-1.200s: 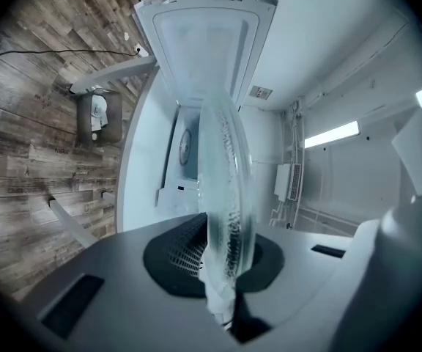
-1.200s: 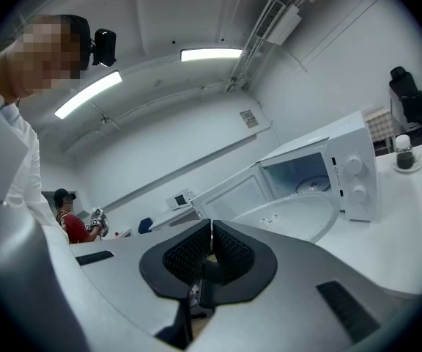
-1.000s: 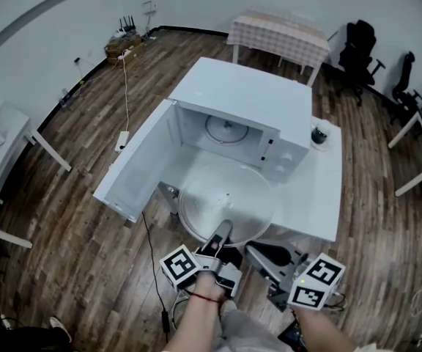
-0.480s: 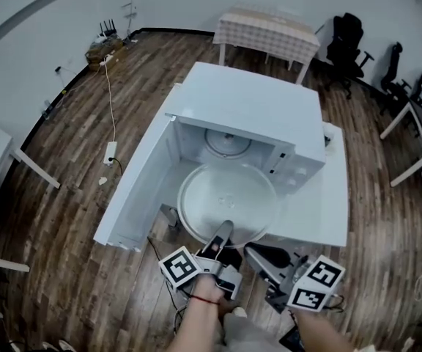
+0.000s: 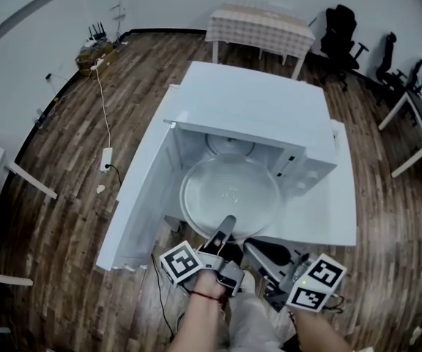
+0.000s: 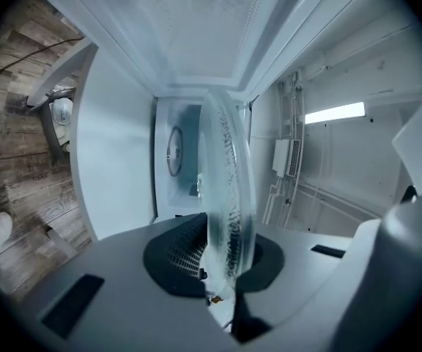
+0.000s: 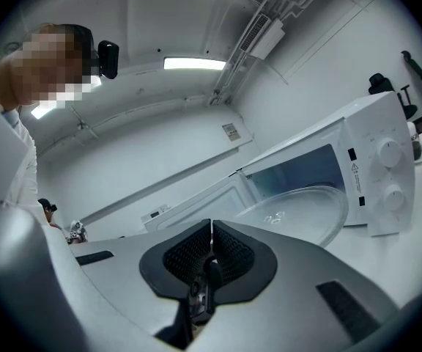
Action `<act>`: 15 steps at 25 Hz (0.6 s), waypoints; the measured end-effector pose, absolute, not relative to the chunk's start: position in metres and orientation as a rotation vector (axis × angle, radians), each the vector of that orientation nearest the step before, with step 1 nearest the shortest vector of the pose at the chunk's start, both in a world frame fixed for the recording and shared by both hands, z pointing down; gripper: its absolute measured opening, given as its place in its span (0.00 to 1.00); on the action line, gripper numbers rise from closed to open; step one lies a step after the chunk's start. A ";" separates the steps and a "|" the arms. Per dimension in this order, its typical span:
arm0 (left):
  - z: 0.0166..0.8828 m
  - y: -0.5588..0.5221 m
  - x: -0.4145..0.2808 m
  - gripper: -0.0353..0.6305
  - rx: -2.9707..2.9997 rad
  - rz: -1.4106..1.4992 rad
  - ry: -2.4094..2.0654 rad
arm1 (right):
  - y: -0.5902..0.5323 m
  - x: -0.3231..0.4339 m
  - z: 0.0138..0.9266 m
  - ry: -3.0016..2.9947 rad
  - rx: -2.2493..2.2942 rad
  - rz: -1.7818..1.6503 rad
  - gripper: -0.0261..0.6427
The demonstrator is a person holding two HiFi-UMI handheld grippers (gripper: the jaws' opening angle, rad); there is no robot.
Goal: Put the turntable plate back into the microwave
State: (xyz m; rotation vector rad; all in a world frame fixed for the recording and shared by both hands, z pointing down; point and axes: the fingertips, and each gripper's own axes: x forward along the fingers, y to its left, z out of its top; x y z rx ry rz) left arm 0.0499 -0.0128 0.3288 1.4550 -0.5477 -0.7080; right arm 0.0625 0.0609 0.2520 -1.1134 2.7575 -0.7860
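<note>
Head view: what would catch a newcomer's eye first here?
The big round glass plate, gripped at its near edge by the left gripper, is at the mouth of the white microwave. The door is wide open at the left. The right gripper is shut and empty.

White microwave point(image 5: 255, 101), clear turntable plate point(image 5: 229, 189), brown wood-grain floor point(image 5: 72, 189), checked tablecloth point(image 5: 258, 22).

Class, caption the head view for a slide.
Left gripper holds the round clear glass turntable plate at the open white microwave; right gripper shut, empty.

The left tongs point(image 5: 227, 223) hide the near rim of the turntable plate point(image 5: 229, 189).
</note>
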 end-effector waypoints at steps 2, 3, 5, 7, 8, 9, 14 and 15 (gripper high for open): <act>0.330 -0.020 0.049 0.09 1.465 -0.703 -0.547 | 0.055 0.064 0.255 2.755 -1.124 -0.788 0.09; 0.331 -0.023 0.050 0.09 1.470 -0.703 -0.545 | 0.052 0.065 0.255 2.753 -1.129 -0.790 0.09; 0.333 -0.028 0.051 0.09 1.475 -0.702 -0.540 | 0.047 0.070 0.257 2.741 -1.138 -0.800 0.09; 0.338 -0.034 0.052 0.09 1.482 -0.692 -0.548 | 0.040 0.072 0.259 2.733 -1.135 -0.807 0.09; 0.340 -0.038 0.052 0.09 1.488 -0.688 -0.551 | 0.035 0.072 0.260 2.734 -1.131 -0.806 0.09; 0.342 -0.042 0.053 0.09 1.495 -0.686 -0.551 | 0.031 0.071 0.261 2.736 -1.126 -0.805 0.09; 0.352 -0.056 0.060 0.09 1.512 -0.667 -0.546 | 0.014 0.072 0.267 2.718 -1.115 -0.821 0.09; 0.354 -0.059 0.061 0.09 1.509 -0.669 -0.545 | 0.010 0.071 0.268 2.719 -1.112 -0.822 0.09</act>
